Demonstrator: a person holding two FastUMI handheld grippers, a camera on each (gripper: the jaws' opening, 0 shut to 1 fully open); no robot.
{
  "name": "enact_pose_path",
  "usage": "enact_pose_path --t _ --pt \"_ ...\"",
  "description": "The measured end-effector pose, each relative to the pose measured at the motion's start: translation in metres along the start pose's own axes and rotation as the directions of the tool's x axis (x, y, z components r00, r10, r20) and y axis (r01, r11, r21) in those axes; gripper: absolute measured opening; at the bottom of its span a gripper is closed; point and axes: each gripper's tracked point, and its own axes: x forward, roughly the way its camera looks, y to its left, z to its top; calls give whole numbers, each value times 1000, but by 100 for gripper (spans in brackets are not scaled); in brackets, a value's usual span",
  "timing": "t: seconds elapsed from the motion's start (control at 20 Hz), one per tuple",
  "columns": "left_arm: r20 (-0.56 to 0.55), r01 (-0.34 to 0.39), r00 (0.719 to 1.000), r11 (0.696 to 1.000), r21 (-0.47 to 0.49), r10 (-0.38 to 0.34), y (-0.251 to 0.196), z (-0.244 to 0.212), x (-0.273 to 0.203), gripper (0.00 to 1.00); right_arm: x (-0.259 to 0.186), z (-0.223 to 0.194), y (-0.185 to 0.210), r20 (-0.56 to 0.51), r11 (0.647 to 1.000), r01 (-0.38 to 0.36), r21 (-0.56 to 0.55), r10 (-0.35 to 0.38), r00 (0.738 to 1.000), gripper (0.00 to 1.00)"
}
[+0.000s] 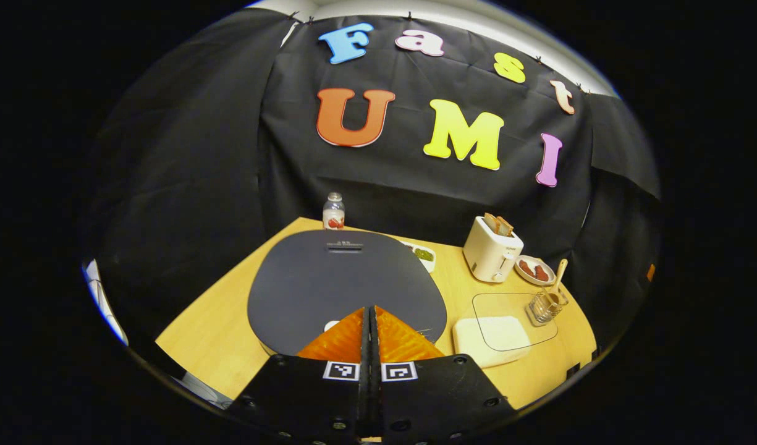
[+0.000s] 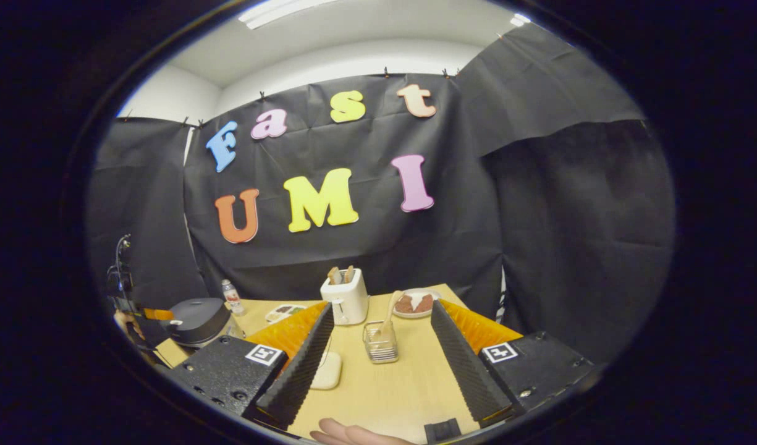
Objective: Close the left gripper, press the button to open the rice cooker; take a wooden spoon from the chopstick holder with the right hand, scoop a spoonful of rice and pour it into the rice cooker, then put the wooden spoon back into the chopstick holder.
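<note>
The rice cooker (image 1: 347, 284) sits in front of me with its dark grey lid down. My left gripper (image 1: 371, 318) is shut with nothing in it, its tips over the lid's near edge beside a small white button (image 1: 332, 324). The right gripper view shows the cooker (image 2: 196, 320) far left. A wooden spoon (image 1: 560, 275) stands in the clear chopstick holder (image 1: 546, 304) at the right. My right gripper (image 2: 381, 364) is open and holds nothing. The holder (image 2: 381, 343) and spoon (image 2: 392, 309) lie ahead between its fingers, apart from them. A white rice box (image 1: 492, 340) with a clear lid lies near the holder.
A white toaster (image 1: 492, 247) with bread, a plate of food (image 1: 534, 270), a small dish (image 1: 422, 254) and a bottle (image 1: 334, 211) stand along the back of the wooden table (image 1: 211, 334). A hand (image 2: 347, 436) shows at the bottom of the right gripper view.
</note>
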Motion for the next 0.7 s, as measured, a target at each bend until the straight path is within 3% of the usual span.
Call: enact_pose_path --t 0.2,0.35,0.7 --pt "-16 12 1000 999 -32 -12 1 -4 4 0 14 -3 -13 14 1000 1 -20 -1 1000 100" --pt "-33 -6 999 997 83 9 3 -12 4 0 19 -9 -20 16 1000 -1 -14 1 1000 98" --pt "74 -109 992 985 137 99 2 -6 2 0 39 -44 -39 -43 998 11 63 -8 999 96"
